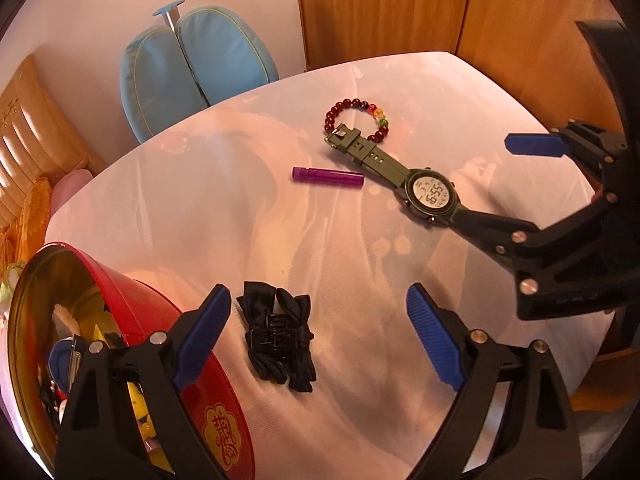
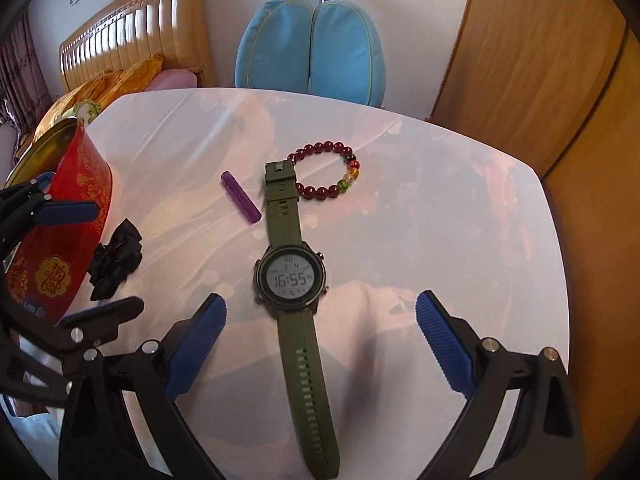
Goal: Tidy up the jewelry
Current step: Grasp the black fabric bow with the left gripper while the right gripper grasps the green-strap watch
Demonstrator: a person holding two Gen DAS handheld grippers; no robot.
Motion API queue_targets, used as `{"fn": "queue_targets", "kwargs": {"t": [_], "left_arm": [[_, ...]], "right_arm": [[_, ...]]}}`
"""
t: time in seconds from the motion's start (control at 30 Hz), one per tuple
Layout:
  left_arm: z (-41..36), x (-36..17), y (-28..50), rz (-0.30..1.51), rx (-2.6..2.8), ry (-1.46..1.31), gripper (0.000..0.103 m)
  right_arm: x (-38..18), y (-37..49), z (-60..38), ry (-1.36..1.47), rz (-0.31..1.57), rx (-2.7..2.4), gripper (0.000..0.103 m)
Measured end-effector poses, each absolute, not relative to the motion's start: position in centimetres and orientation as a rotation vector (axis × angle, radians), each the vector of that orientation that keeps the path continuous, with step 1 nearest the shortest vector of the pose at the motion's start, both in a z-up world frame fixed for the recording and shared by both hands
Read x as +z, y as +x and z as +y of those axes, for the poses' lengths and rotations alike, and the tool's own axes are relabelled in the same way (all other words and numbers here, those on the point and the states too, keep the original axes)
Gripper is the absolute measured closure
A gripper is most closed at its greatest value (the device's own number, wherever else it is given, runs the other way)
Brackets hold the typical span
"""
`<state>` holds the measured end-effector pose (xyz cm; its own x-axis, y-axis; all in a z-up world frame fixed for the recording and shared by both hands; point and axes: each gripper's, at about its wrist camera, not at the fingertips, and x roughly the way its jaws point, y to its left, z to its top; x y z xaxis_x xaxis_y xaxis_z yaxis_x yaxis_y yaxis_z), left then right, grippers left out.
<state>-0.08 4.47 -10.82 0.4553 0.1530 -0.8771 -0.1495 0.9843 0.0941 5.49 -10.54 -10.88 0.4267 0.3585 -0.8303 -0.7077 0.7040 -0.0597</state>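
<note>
Between the wide-open right gripper [image 2: 318, 344] lies a ridged green watch [image 2: 294, 276] — left gripper [image 1: 318, 336] gapes, empty.

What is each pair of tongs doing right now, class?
Left tongs: open, empty, above the black hair clip.
Right tongs: open, empty, astride the green watch.

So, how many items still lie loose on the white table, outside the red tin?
4: black hair clip beside the tin, purple tube, green watch, bead bracelet under its strap end. None seem hidden.
</note>
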Motion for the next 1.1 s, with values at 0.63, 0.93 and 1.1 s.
{"fn": "queue_targets", "kwargs": {"t": [0.63, 0.93, 1.1], "left_arm": [[3.7, -12.4, 0.4, 1.139, 0.326, 0.231, 0.016], [2.5, -13.5, 0.7, 1.258, 0.355, 0.329, 0.015], [2.7, -13.5, 1.1, 1.276, 0.367, 0.326, 0.013]], "right_arm": [[-12.4, 7.1, -7.2, -0.520, 0.882, 0.698, 0.006], [-12.7, 7.2, -7.4, -0.512, 0.877, 0.723, 0.008], [-13.4, 6.8, -7.4, -0.522, 0.916, 0.752, 0.043]]}}
